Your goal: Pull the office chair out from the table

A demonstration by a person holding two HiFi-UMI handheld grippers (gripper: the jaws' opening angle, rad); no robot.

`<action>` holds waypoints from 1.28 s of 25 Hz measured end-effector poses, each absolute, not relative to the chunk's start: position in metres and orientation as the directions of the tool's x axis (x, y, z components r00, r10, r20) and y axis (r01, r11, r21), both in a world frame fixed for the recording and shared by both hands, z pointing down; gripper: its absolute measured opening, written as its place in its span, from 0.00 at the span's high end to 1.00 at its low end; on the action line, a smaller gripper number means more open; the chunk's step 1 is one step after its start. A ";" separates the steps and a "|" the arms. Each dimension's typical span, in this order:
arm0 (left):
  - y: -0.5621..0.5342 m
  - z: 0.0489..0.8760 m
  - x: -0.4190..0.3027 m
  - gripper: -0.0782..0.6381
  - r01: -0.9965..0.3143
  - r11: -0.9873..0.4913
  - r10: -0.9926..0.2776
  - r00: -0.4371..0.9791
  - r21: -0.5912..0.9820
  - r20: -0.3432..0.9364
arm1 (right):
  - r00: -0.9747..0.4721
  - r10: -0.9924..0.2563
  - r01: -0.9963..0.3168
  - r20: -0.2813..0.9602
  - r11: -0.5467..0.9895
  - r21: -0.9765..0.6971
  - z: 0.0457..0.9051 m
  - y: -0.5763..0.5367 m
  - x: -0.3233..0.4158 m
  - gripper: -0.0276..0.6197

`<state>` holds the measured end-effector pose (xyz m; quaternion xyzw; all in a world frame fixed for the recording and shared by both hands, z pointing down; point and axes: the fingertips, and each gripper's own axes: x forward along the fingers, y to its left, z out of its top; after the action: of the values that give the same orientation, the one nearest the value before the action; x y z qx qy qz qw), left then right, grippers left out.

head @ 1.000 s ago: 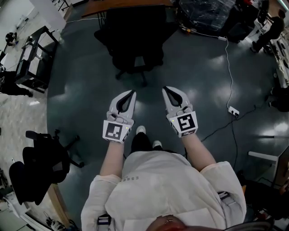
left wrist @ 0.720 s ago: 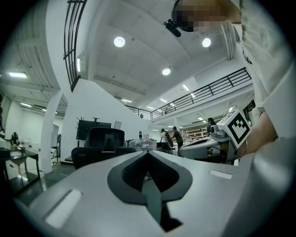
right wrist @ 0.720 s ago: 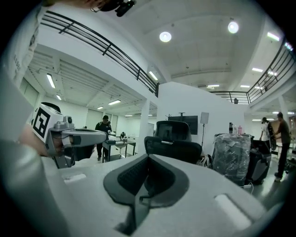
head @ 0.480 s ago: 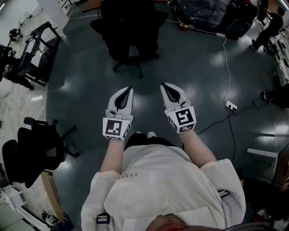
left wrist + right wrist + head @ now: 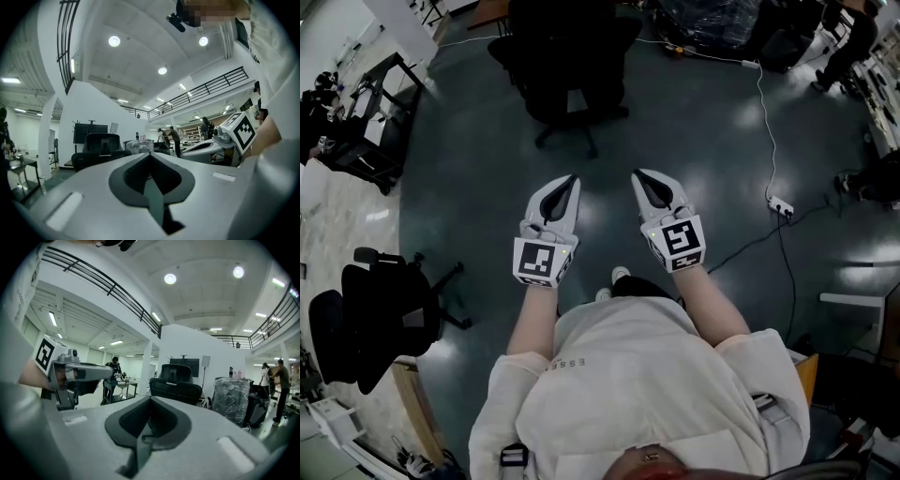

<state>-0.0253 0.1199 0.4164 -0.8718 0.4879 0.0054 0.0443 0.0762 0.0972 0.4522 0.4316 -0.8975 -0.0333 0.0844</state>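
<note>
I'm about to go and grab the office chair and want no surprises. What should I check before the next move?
1. Left gripper jaws open for a grip: not ok, shut and empty.
2. Right gripper jaws open: not ok, shut and empty.
3. Office chair within reach: not ok, it stands ahead, apart from both grippers.
4. Floor up to the chair free: ok; the cable lies off to the right.
5. Good spot to grip on the chair: cannot tell, too dark.
</note>
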 end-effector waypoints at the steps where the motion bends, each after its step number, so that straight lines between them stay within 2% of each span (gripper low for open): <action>1: 0.123 0.416 -0.028 0.87 -0.849 -0.523 -0.848 0.528 -0.079 -0.055 | -0.607 -0.785 -0.773 0.127 0.620 0.133 0.454 0.100 0.076 0.97; 32: 0.144 0.408 -0.060 0.87 -0.860 -0.497 -0.858 0.507 -0.114 -0.084 | -0.592 -0.796 -0.784 0.128 0.605 0.136 0.444 0.139 0.057 0.97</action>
<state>-0.0603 0.1436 0.4078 -0.8652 0.4965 0.0082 0.0705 0.0573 0.1388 0.4437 0.4432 -0.8915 -0.0325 0.0879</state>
